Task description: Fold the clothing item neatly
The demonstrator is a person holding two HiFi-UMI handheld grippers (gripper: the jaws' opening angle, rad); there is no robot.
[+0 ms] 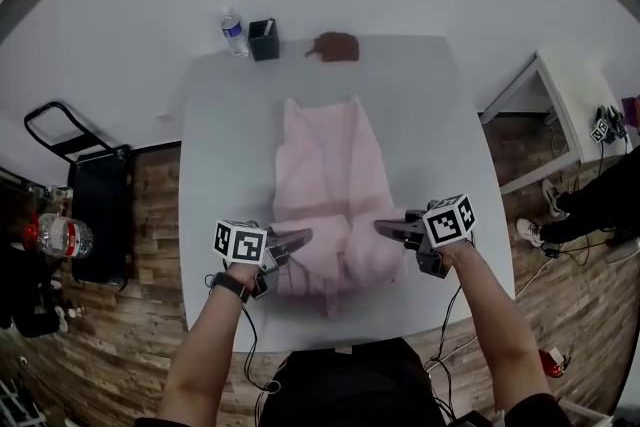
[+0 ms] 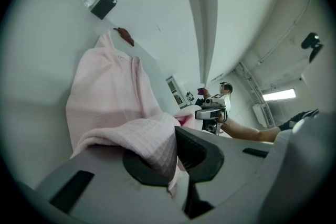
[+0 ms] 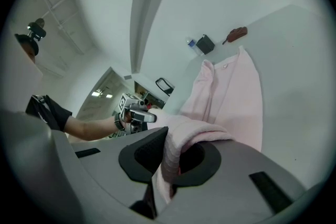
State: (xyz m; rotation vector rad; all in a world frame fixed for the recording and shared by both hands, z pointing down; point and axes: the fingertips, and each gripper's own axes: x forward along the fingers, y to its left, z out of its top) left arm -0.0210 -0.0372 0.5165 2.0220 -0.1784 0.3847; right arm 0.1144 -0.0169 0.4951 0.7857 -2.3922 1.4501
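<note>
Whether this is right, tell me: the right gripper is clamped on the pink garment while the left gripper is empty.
Not right. The left gripper is not empty: its jaws are shut on a fold of the pink garment, as the left gripper view shows. The right gripper is clamped on the garment, as you said.

Left claw (image 1: pixel 303 236), right claw (image 1: pixel 384 228): both clamped
</note>
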